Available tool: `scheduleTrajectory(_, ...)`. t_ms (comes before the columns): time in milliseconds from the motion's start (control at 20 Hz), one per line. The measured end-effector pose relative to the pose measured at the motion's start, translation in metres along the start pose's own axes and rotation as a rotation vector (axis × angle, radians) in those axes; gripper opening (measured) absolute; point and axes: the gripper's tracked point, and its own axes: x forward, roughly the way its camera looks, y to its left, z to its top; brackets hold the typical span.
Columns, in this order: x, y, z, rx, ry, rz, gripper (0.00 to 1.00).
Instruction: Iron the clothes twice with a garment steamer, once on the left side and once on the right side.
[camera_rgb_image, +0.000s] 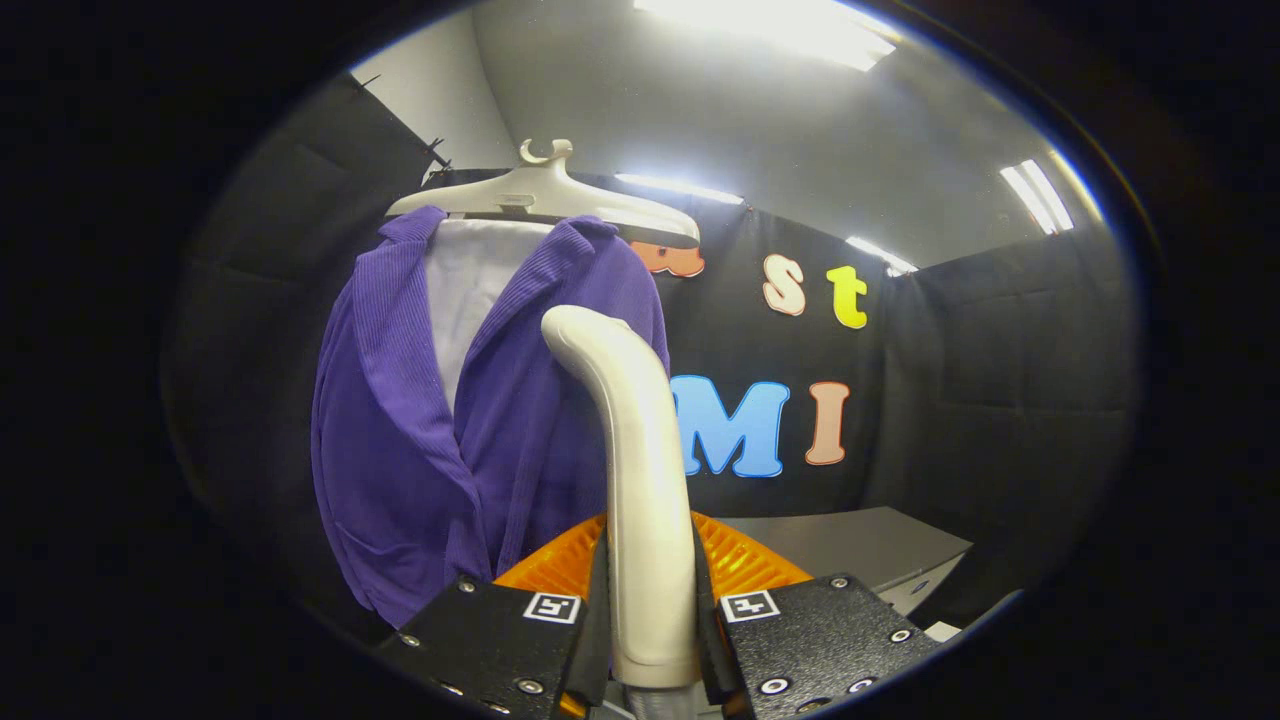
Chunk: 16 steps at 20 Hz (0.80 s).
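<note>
Purple jacket (430, 440) hung just beyond gripper (650, 620), whose fingers clamped the steamer handle (630, 440) between them.

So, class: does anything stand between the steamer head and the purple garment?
Nothing visible does. The gripper jaws are shut on the steamer handle, whose head sits directly before the purple garment on its hanger.

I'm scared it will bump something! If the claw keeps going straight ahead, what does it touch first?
Probably the purple top on its hanger. The claw is shut on the steamer, whose head curves toward the cloth, though the gap is hard to judge.
</note>
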Motion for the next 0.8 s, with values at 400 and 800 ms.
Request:
scheduleTrajectory(400, -0.014, -0.001, -0.072, -0.042, 0.092, 0.031, 0.36)
scheduleTrajectory(800, -0.03, 0.008, -0.131, -0.076, 0.175, 0.082, 0.36)
